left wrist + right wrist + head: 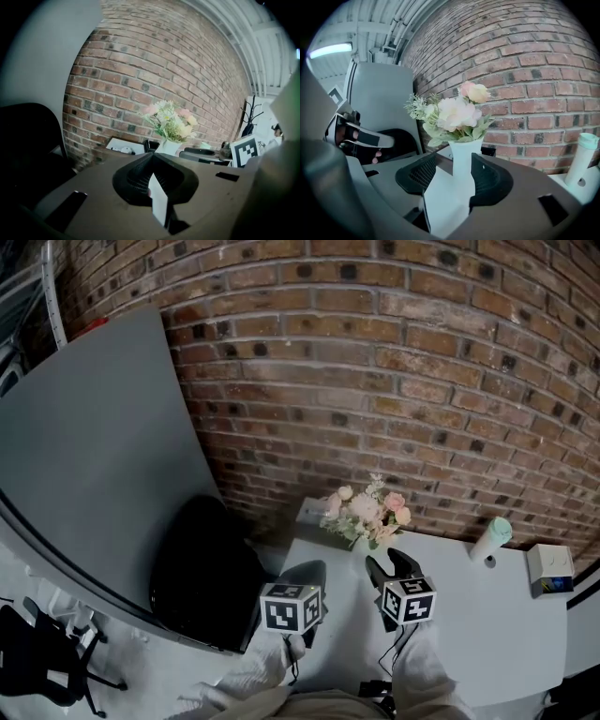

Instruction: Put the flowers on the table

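Note:
A bunch of pink and cream flowers [366,515] stands in a white vase [461,161] at the back of the pale table [487,634], close to the brick wall. My right gripper [390,565] is open just in front of it. In the right gripper view the vase neck shows between the two black jaws [457,158], and I cannot tell whether they touch it. My left gripper [305,577] is shut and holds nothing, at the table's left edge, left of the flowers [169,122].
A mint-green bottle [491,538] and a white box [549,568] sit at the table's right. A small box [314,512] lies behind the flowers. A black chair [202,568] and a leaning grey panel [94,456] stand to the left.

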